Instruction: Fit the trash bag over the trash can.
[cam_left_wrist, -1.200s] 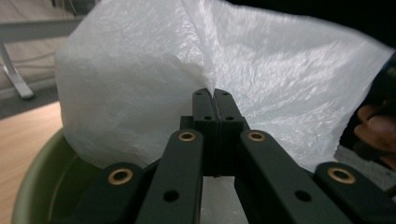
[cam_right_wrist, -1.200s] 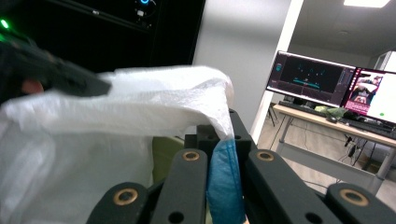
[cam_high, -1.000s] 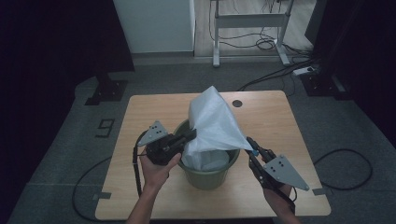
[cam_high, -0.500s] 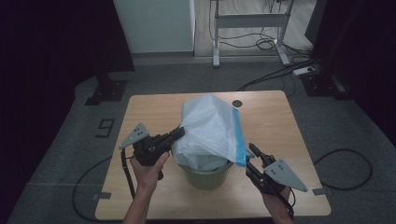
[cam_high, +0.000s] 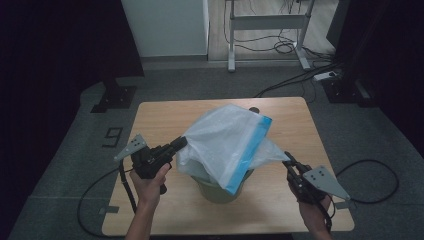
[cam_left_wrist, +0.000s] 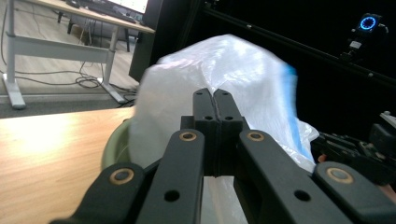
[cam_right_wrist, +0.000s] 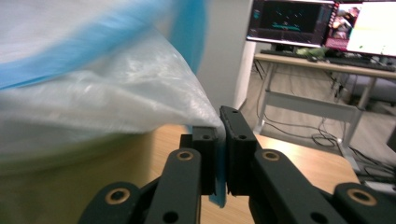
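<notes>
Nearest the person, the right gripper (cam_high: 289, 162) has just been closing its fingers (cam_right_wrist: 238, 154) and pinches a corner of the white plastic bag (cam_high: 225, 140), while the left gripper (cam_high: 177, 145) has its fingers (cam_left_wrist: 205, 130) pressed together on the bag's opposite edge. Between them the bag, with a blue band along one side, is stretched out above the green bin (cam_high: 220, 192) that stands on the wooden counter (cam_high: 160, 120). Beyond the counter a white desk frame (cam_high: 265, 22) stands on the floor among cables.

Bag (cam_high: 225, 142) over bin (cam_high: 220, 190), mid-table (cam_high: 160, 115)
</notes>
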